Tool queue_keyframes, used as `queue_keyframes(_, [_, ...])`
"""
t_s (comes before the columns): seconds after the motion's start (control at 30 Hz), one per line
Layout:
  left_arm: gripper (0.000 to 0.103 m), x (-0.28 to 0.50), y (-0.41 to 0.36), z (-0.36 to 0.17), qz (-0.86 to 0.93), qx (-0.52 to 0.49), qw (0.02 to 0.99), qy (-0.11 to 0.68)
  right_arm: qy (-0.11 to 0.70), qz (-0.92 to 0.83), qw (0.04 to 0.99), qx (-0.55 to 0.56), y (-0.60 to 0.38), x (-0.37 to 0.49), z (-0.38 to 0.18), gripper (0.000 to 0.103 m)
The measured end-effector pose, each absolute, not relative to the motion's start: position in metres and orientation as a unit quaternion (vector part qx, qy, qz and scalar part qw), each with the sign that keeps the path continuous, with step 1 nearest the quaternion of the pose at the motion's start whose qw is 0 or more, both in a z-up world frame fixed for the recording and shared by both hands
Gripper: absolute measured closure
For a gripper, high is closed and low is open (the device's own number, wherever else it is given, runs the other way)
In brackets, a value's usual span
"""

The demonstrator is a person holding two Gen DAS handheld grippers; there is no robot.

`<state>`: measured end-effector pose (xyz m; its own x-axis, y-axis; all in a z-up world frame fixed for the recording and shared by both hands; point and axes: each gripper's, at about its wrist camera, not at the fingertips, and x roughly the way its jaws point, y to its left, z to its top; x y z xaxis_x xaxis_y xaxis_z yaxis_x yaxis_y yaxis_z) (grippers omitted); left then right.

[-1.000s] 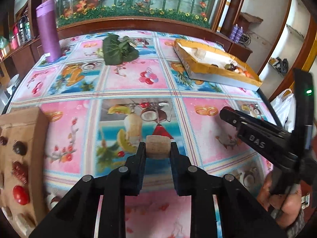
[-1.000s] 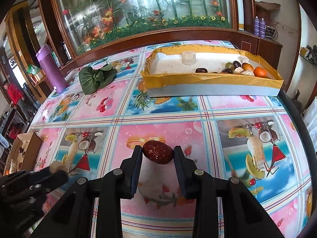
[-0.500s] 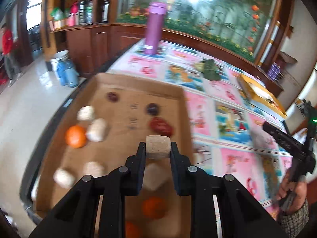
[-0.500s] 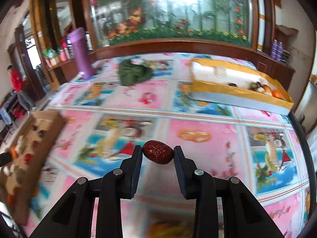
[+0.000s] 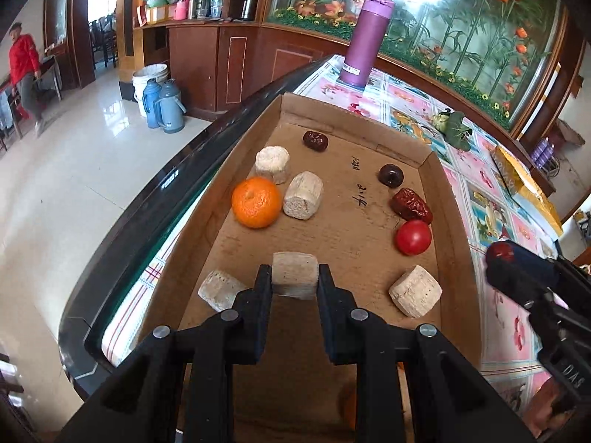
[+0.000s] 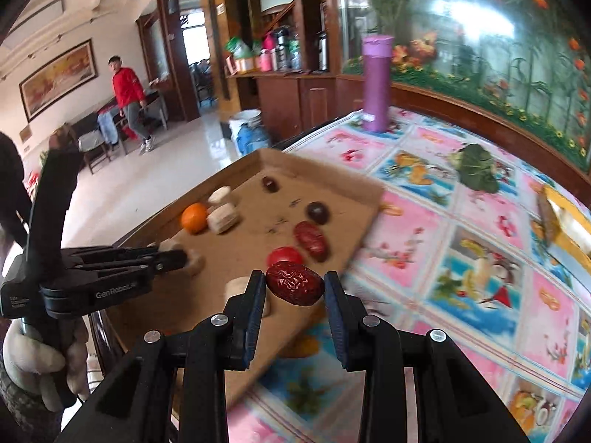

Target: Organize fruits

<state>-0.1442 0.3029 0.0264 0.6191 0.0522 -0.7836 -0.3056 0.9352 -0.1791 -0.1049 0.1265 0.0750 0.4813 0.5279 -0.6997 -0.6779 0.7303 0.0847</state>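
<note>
My left gripper is shut on a pale beige cylindrical piece and holds it over the near part of a brown cardboard tray. In the tray lie an orange, several more pale pieces, a red tomato, a wrinkled red date and two dark fruits. My right gripper is shut on a wrinkled red date just above the tray's right edge. It also shows in the left wrist view.
The tray sits at the table's left edge, with floor below. A purple flask stands at the far corner. A green leafy bundle lies on the patterned cloth. A yellow-rimmed box is far right. A person in red walks behind.
Both grippers have swung left from the middle of the table to the cardboard tray, each still holding its piece. The left one now hangs closer over the tray's near part.
</note>
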Motion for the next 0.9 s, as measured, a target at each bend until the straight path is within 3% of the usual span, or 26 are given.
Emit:
queue_keyframes(0.3, [0.077, -0.145, 0.307, 0.022, 0.097, -0.162, 0.889, 0.417, 0.404, 0.361, 0.835, -0.098, 0.159, -0.091, 0.052, 0.067])
queue_keyframes(0.47, [0.061, -0.147, 0.308, 0.026, 0.094, -0.173, 0.892, 0.408, 0.406, 0.358, 0.835, -0.099, 0.165, -0.087, 0.048, 0.067])
queue_keyframes(0.6, [0.058, -0.152, 0.311, 0.032, 0.095, -0.185, 0.894, 0.398, 0.403, 0.360, 0.837, -0.087, 0.165, -0.082, 0.049, 0.052])
queue_keyframes(0.9, [0.043, -0.164, 0.298, 0.055, 0.128, -0.149, 0.914, 0.355, 0.381, 0.342, 0.858, -0.036, 0.131, -0.079, 0.070, 0.038])
